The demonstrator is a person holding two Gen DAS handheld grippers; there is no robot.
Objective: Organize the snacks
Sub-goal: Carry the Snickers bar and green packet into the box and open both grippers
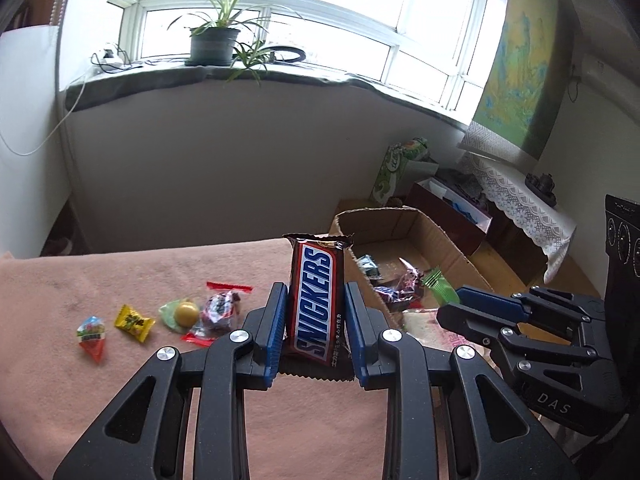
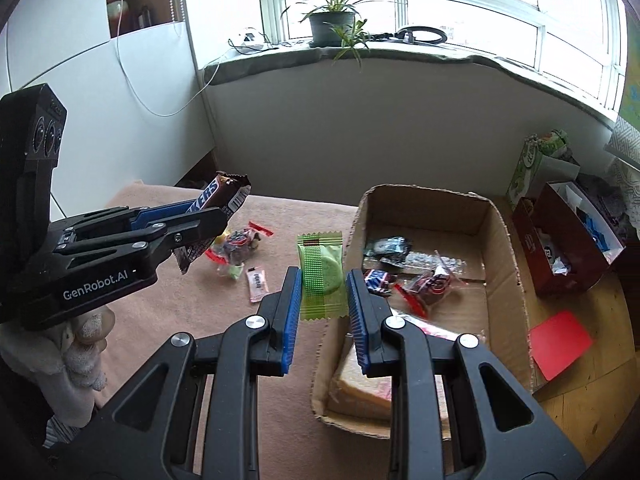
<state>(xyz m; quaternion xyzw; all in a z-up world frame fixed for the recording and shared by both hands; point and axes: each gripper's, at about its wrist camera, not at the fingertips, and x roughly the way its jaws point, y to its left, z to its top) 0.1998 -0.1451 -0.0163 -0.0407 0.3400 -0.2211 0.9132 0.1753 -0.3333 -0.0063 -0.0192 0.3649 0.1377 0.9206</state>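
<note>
Cardboard box [image 2: 496, 216], open-topped, sits at the right end of the pink-covered counter [image 1: 100, 280] and already holds several wrapped snacks. The left claw [image 1: 316, 332] is clamped on a chocolate bar [image 1: 316, 304], held by its long sides with the top end sticking up, just left of the box's near wall. The right claw [image 2: 322, 300] is clamped on a green wafer packet [image 2: 322, 276] held over the box's left rim. Four small sweets [image 1: 136, 322] lie on the counter further left of the box.

Risks, as I judge them: both claws are close together beside the box, so they could knock each other; the green packet sits over the rim and may fall outside if let go now; the bar's slick wrapper could slip.

Both claws point downward toward the box. A gloved hand [image 2: 80, 344] carries the left one.
</note>
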